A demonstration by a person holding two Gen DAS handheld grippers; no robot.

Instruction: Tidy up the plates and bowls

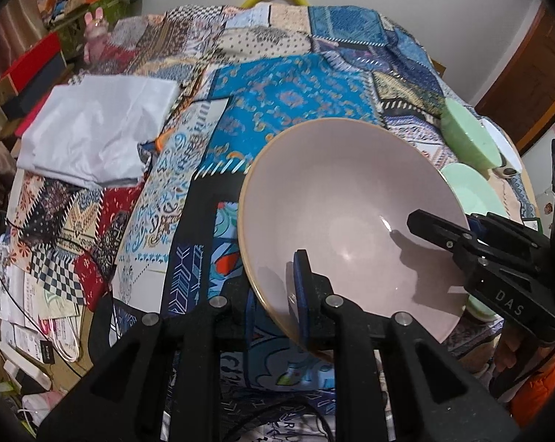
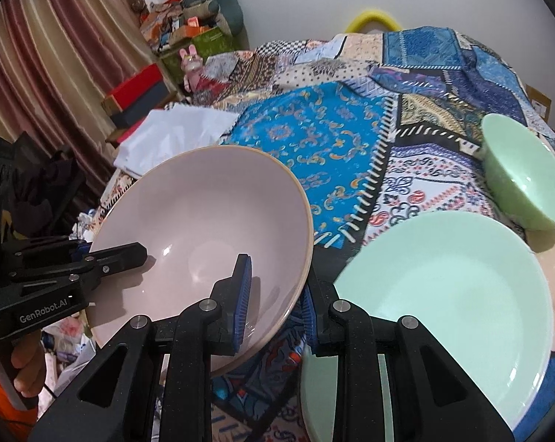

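Both grippers have their jaws clamped on the rim of a big pale pink bowl [image 2: 204, 228] with a thin tan edge: the right gripper [image 2: 274, 302] on one side, the left gripper [image 1: 277, 302] opposite, holding it tilted above the patchwork-covered surface [image 2: 314, 140]. Just beside it sits a mint green plate [image 2: 454, 287], and farther back a green bowl [image 2: 524, 176].

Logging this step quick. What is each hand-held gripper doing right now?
Left hand-held gripper: shut on the pink bowl, clamping its rim.
Right hand-held gripper: shut on the same bowl's rim, opposite side.
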